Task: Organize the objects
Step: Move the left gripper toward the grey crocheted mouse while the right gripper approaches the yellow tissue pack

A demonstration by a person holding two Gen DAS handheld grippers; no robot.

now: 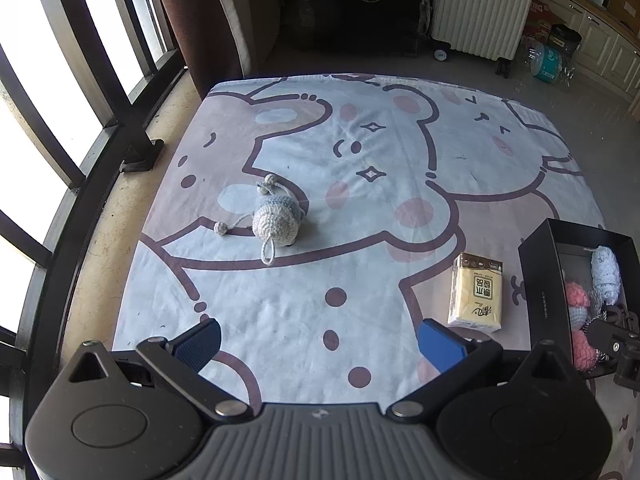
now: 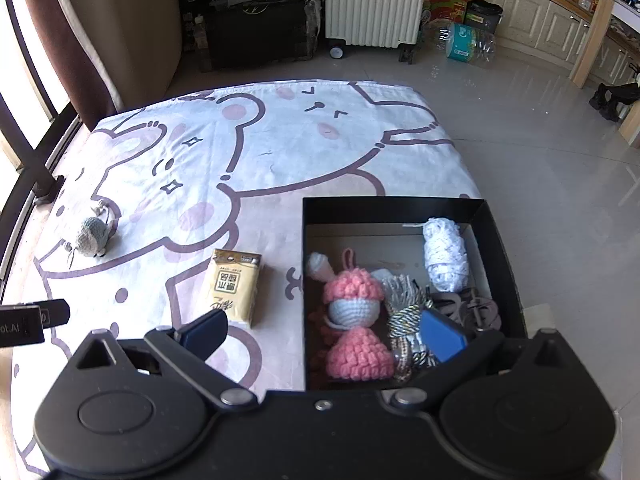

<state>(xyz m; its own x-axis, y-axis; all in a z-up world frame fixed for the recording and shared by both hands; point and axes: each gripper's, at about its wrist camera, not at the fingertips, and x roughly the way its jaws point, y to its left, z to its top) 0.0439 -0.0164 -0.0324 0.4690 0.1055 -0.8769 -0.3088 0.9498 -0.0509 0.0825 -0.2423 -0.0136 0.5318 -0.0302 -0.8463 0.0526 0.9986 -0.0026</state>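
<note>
A grey-and-cream crochet toy (image 1: 276,220) with cords lies on the cartoon-print cloth (image 1: 360,152), left of centre; it also shows far left in the right wrist view (image 2: 93,237). A yellow tissue pack (image 1: 476,290) (image 2: 236,286) lies beside a black box (image 1: 544,280) (image 2: 496,240). The box holds pink crochet pieces (image 2: 352,292), a white yarn ball (image 2: 444,256) and striped cords (image 2: 406,312). My left gripper (image 1: 320,344) is open and empty, well short of the toy. My right gripper (image 2: 324,340) is open and empty over the box's near part.
The cloth covers a low surface by a window with dark railings (image 1: 80,120) on the left. A white radiator (image 2: 376,0), dark cases (image 2: 256,24) and water bottles (image 2: 464,44) stand on the tiled floor beyond. Cabinets (image 2: 540,20) line the far right.
</note>
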